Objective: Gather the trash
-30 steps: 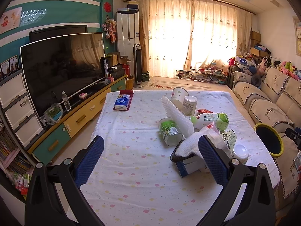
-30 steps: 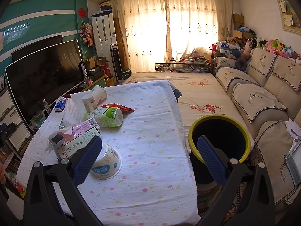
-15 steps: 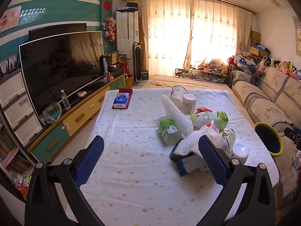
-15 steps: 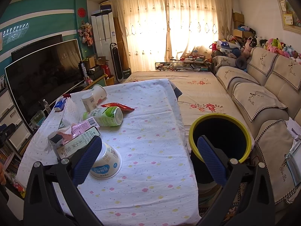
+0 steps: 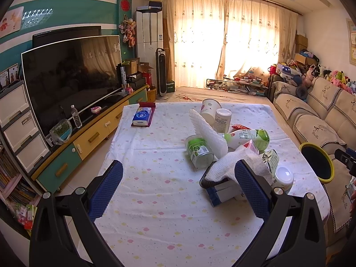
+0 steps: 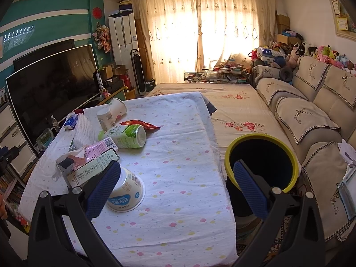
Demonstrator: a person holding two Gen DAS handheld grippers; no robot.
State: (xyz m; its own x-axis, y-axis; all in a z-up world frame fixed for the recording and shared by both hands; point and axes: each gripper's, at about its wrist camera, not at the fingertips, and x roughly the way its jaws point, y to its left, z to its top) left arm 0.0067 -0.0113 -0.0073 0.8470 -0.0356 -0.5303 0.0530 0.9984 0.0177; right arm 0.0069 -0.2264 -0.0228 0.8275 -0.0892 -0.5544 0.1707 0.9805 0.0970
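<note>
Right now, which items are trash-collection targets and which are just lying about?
Job items:
- green-and-white milk bottle on its side
- upturned white yoghurt cup
- crumpled white paper towel
- red snack wrapper
- yellow-rimmed black bin

Lying about, probably:
- blue tissue pack
- black television
- clear water bottle

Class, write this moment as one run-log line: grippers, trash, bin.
left gripper: open, empty | right gripper: open, empty | trash pile: on table, uncollected | bin: beside table, nothing visible inside
</note>
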